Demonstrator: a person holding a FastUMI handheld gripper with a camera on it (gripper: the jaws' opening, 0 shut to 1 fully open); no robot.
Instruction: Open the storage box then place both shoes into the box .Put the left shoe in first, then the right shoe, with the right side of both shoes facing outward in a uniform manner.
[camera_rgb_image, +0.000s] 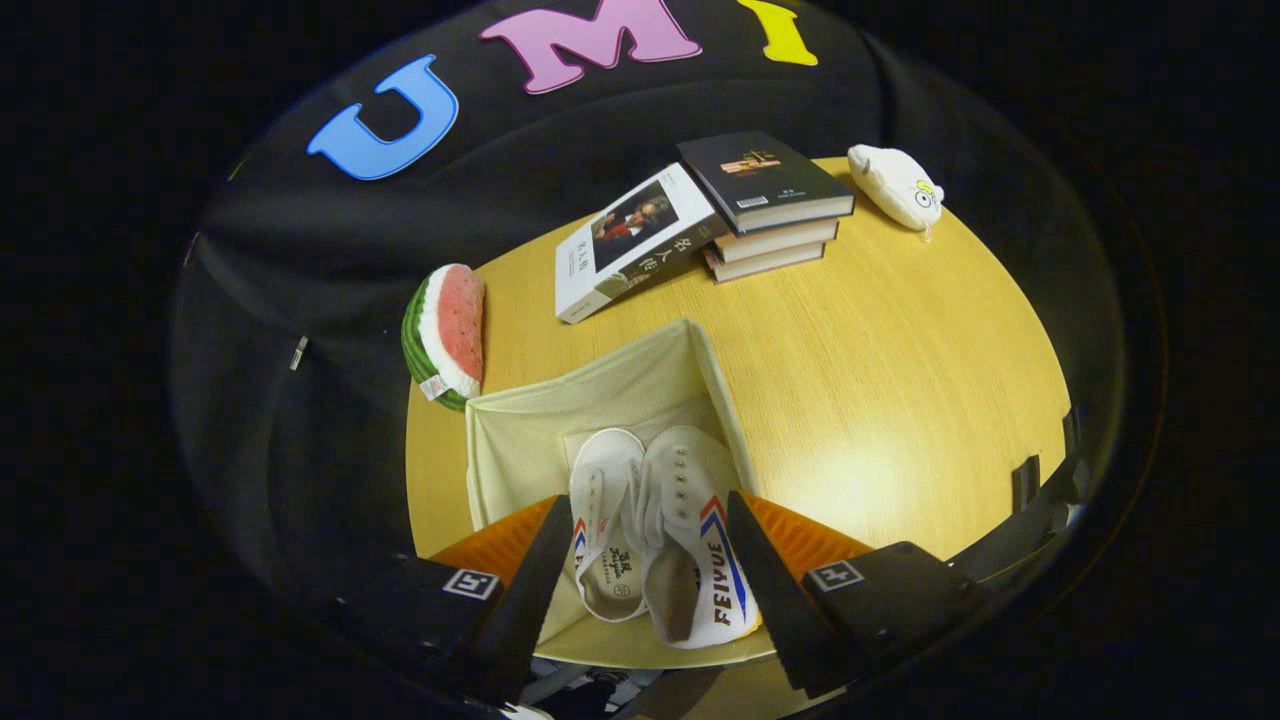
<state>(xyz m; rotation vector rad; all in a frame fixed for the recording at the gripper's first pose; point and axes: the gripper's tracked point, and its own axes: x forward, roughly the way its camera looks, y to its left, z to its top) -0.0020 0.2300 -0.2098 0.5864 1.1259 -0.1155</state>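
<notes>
Jaws (648, 580) spread, hiding shoes' (690, 540) heels in box (600, 400).

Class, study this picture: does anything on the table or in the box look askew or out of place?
One white-covered book leans tilted against the stack of dark books rather than lying flat. Both white canvas shoes sit inside the open cream fabric storage box, between the open gripper fingers.

A pale wooden bench (900, 400) carries everything. Just ahead of the gripper (650, 590), whose fingers are spread wide, a cream storage box (520, 450) stands open on it. Beyond lie a stack of books (770, 215) with one book (630, 245) leaning against it, a watermelon-slice toy (447, 335) to the left, and a white plush toy (897, 185) far right.
</notes>
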